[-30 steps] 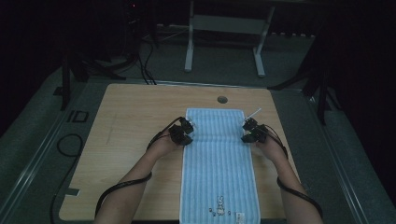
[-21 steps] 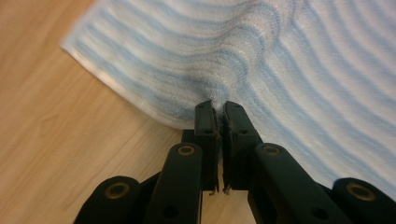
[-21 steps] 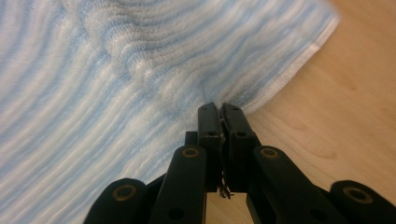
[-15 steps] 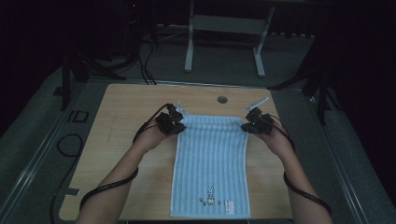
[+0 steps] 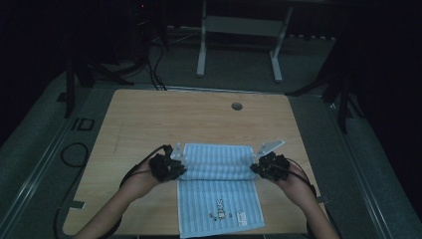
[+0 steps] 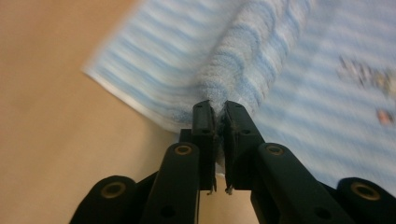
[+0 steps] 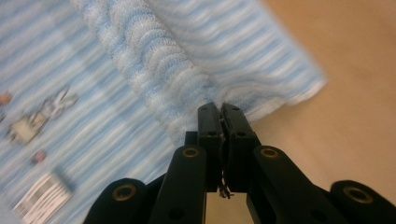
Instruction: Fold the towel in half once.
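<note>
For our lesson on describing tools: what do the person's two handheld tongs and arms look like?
Both the left tongs and the right tongs are black. Each has two flat jaws on linked bars with brass-coloured rivets, a grey three-cornered plate on top, and a thin black cable trailing back along the forearm. The forearms are bare, with no sleeves.

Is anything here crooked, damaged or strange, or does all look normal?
Nothing stands out. The towel lies straight on the table, its far part folded evenly toward the near end. The left gripper and right gripper each pinch a corner of that fold. No tear or spill shows.
</note>
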